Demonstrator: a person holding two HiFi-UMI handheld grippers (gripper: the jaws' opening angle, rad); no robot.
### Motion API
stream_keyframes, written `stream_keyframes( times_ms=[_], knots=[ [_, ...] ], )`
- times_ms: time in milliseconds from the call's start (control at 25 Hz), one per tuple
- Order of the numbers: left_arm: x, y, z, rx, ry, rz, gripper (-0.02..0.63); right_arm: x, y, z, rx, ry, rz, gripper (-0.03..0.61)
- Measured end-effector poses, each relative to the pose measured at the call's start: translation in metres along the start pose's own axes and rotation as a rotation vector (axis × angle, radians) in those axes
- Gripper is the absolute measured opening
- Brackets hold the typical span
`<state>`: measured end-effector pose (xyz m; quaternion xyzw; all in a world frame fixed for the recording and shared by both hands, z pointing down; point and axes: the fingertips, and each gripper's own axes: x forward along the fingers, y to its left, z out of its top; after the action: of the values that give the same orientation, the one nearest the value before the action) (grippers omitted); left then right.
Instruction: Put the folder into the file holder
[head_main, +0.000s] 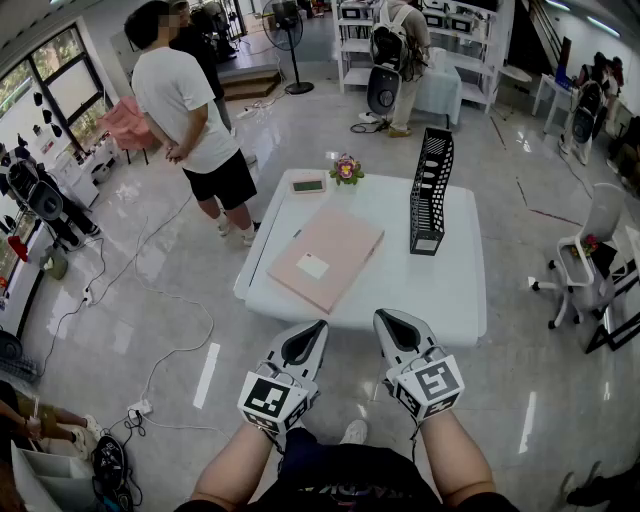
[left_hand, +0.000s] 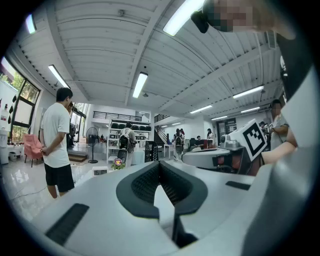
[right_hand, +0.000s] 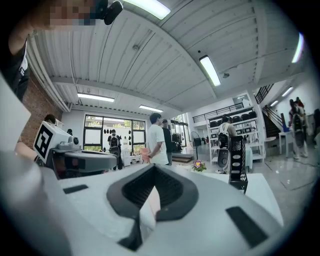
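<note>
Nothing is done yet: the left tongs and right tongs are closed and empty, the folder lies flat just ahead of them, and the file holder stands farther ahead.

Pink folder flat on white table, black mesh file holder upright beside it.

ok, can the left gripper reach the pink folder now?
Likely yes: pink folder lies flat on the table, nothing between it and the left gripper, whose shut jaws must open first.
</note>
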<state>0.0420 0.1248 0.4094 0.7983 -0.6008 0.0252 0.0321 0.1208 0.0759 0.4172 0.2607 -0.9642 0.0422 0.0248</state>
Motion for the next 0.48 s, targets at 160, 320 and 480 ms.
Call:
stream_keyframes(
  times_ms=[160,320,480],
  knots=[
    [0.0008,-0.0027,0.0028,0.004,-0.001,0.0,0.002,-0.0014,-0.0016,0.0014,0.001,0.001,0.002,0.0],
    [0.003,-0.0023,0.003,0.008,-0.001,0.006,0.002,-0.0009,-0.0016,0.0016,0.007,-0.006,0.016,0.0],
    [0.0039,0.0008,0.0071,-0.002,-0.02,0.015,0.002,0.001,-0.0011,0.0055,0.006,-0.022,0.038,0.0]
  ],
)
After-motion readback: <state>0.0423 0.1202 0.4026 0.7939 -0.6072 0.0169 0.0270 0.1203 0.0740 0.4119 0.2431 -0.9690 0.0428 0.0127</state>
